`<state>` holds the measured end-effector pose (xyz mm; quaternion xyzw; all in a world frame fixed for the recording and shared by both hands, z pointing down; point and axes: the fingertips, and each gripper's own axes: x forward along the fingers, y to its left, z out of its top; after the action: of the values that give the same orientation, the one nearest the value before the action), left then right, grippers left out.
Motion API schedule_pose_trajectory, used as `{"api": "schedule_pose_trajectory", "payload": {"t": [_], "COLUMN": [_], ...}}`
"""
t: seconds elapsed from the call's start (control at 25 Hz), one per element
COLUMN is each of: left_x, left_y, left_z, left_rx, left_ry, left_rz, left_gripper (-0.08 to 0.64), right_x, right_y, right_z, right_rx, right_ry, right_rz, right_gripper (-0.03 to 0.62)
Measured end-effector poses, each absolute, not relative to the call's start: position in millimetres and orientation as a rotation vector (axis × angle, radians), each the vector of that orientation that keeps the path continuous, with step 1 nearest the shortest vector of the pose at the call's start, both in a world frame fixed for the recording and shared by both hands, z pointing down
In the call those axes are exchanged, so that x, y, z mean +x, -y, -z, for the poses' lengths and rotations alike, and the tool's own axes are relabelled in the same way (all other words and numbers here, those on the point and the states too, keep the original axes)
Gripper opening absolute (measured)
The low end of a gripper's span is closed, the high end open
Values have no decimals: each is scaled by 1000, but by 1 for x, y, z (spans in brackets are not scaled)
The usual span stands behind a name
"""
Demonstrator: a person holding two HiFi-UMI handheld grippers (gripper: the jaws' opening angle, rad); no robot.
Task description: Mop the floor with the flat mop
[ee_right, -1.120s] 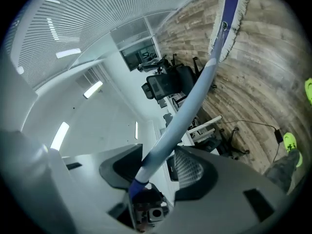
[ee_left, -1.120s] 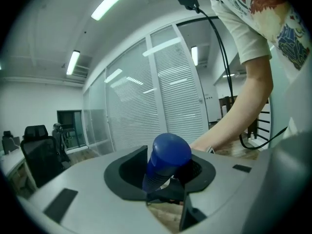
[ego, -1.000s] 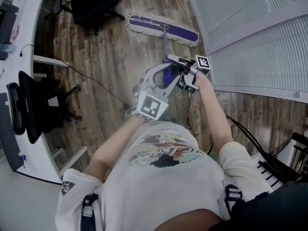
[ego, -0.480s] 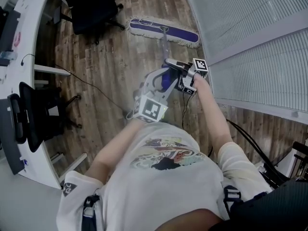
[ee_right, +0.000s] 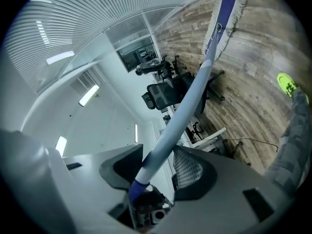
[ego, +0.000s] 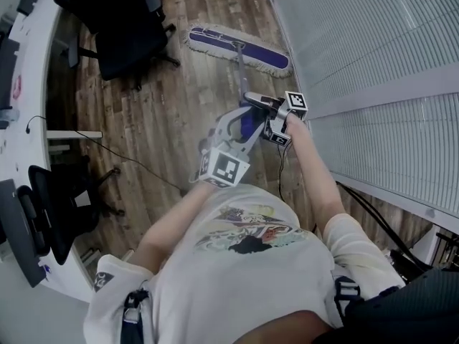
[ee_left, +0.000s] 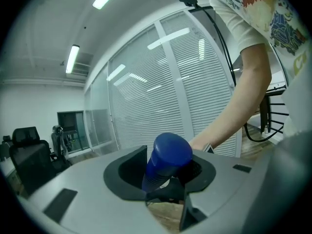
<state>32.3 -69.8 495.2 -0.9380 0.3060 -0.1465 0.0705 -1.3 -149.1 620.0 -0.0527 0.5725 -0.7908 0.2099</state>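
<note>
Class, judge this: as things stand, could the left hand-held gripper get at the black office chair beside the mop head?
Probably not. The left hand-held gripper is shut on the mop handle, and the office chair stands well ahead, level with the mop head.

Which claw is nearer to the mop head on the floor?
Right. The right claw holds the pole farther down, toward the mop head. The left claw holds the blue grip at the pole's top end, farthest from it.

Both arms reach forward, left gripper (ego: 244,120) behind right gripper (ego: 257,100), fingers (ee_left: 126,169) clamped on the mop handle (ego: 239,67).
</note>
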Motion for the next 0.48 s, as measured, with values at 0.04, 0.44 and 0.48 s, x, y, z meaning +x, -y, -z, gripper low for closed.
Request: {"api": "schedule_pose_trajectory", "payload": {"t": [0.04, 0.44, 0.48], "left_x": [31, 30, 32], "left_y": [89, 317, 329], "left_z": [-495, -496, -499], "left_rx": [-2823, -2820, -2816], "left_ry": [-920, -947, -941], "left_rz": [441, 449, 459], "left_gripper": [137, 137, 137], "right_x": [-3, -4, -1], "right_y": [168, 394, 405], "right_z": [-620, -623, -625], "right_rx": [-150, -144, -152], "right_ry": [-1585, -1554, -1546], "right_rz": [2204, 2217, 2213], "right_gripper": [196, 195, 193]}}
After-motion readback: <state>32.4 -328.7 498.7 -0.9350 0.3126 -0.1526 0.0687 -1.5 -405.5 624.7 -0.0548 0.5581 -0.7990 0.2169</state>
